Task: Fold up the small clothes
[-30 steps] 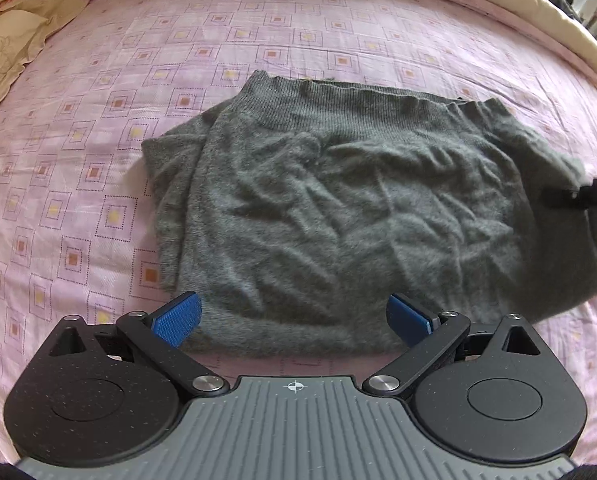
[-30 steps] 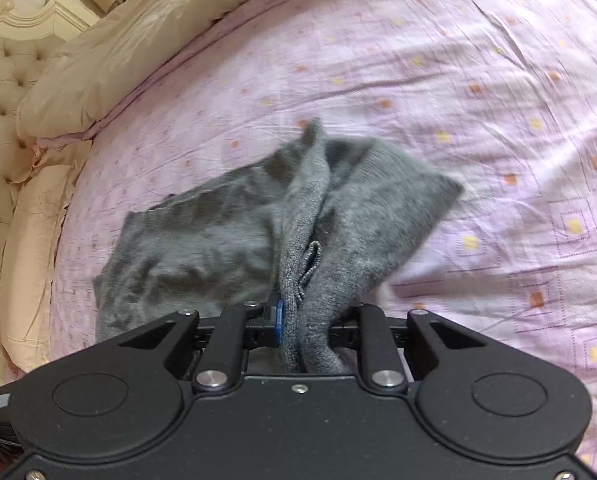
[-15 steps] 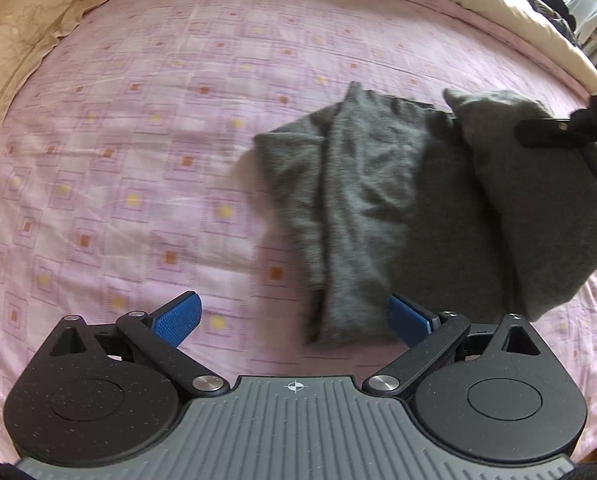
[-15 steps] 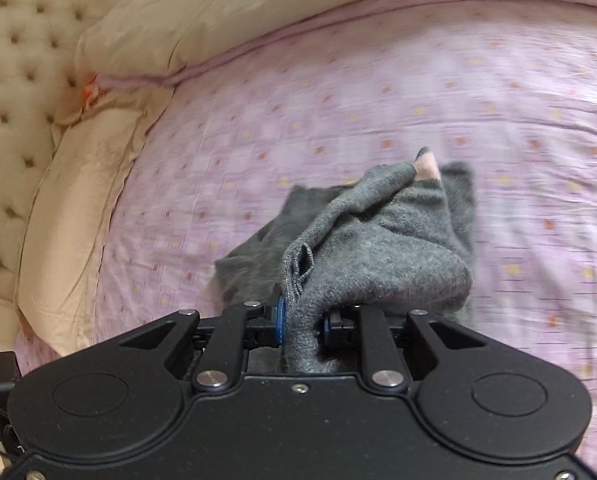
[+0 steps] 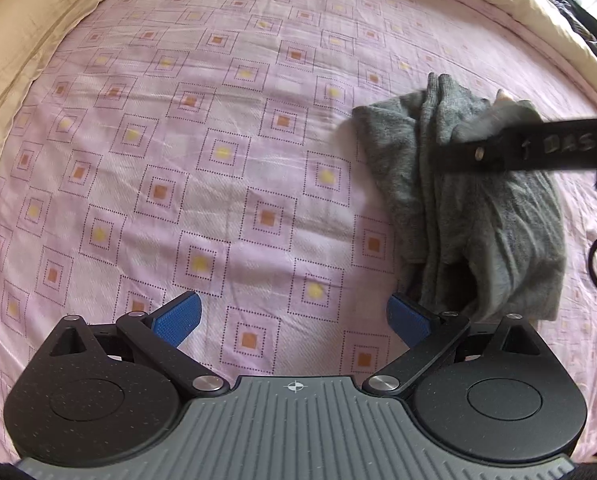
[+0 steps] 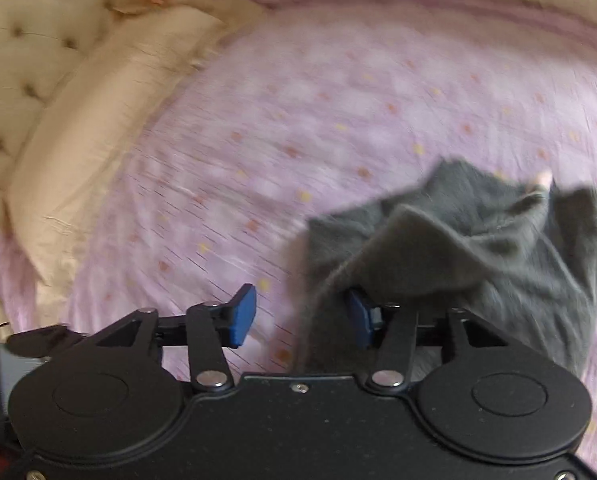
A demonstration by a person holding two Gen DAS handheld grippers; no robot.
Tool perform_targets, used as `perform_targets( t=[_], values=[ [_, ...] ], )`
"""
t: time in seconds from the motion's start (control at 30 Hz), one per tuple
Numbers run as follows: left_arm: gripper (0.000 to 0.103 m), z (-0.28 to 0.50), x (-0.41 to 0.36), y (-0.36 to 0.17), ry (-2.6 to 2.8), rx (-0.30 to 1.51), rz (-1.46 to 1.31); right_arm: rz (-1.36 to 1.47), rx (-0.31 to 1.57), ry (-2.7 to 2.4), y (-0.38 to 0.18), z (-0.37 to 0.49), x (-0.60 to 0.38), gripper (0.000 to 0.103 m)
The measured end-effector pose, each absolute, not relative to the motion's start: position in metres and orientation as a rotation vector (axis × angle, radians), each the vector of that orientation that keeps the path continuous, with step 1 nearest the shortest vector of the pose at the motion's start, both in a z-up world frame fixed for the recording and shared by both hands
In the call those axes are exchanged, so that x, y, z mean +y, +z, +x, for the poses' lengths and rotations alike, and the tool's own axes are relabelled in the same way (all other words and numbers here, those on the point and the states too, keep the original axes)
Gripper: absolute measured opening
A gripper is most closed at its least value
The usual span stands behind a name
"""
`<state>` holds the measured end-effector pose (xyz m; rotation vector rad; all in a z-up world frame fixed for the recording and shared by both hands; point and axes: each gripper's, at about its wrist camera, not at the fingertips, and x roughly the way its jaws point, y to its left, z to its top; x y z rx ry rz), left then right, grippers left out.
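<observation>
Sweater (image 5: 478, 208) now lies folded in a narrow bundle on the pink bedsheet (image 5: 218, 160), no longer spread flat. My right gripper (image 6: 302, 316) has just let go, fingers apart; left gripper (image 5: 294, 318) spread wide, empty. Fold looks landed, needs tidying.

Left claw (image 5: 294, 318): matte black speckled housing w/ two round discs, grey ribbed centre plate w/ small crosshair mark, black linkage arms, silver screws, blue textured pads (image 5: 178, 317). Right claw (image 6: 300, 316): all-black body, same discs and links, silver screws, blue pads (image 6: 242, 314). Its side, seen from left cam, carries handwritten "DAS" and an arrow.
</observation>
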<state>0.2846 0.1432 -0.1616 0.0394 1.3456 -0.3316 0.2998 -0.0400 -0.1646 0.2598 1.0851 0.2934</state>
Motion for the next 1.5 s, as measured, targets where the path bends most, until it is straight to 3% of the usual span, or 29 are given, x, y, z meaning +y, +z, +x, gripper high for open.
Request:
perform_targets(
  t=[0.2,0.43,0.67,0.87,1.13,1.23,1.5],
  values=[
    [0.1,0.291,0.135,-0.156,-0.368,1.334,0.042,0.324,0.968,0.208,-0.139,0.278,-0.076,0.063],
    [0.1,0.317,0.096,-0.136,-0.458,1.267,0.031,0.31,1.039,0.066,-0.159,0.237,-0.118,0.063],
    [0.1,0.346,0.041,-0.132,-0.568,1.215,0.065,0.187,1.073,0.209,-0.172,0.199,-0.084,0.063],
    [0.1,0.363,-0.001,-0.174,-0.594,1.172,0.375,0.106,1.089,0.344,-0.187,0.191,-0.04,0.063],
    [0.101,0.403,0.01,-0.201,-0.497,1.212,0.45,0.12,1.081,0.369,-0.208,0.226,-0.013,0.063],
    [0.101,0.41,0.01,-0.203,-0.497,1.21,0.491,0.099,1.122,0.412,-0.226,0.239,-0.002,0.069],
    [0.099,0.407,0.019,-0.162,-0.528,1.124,0.399,0.195,1.012,0.469,-0.201,0.216,-0.023,0.068]
  ],
)
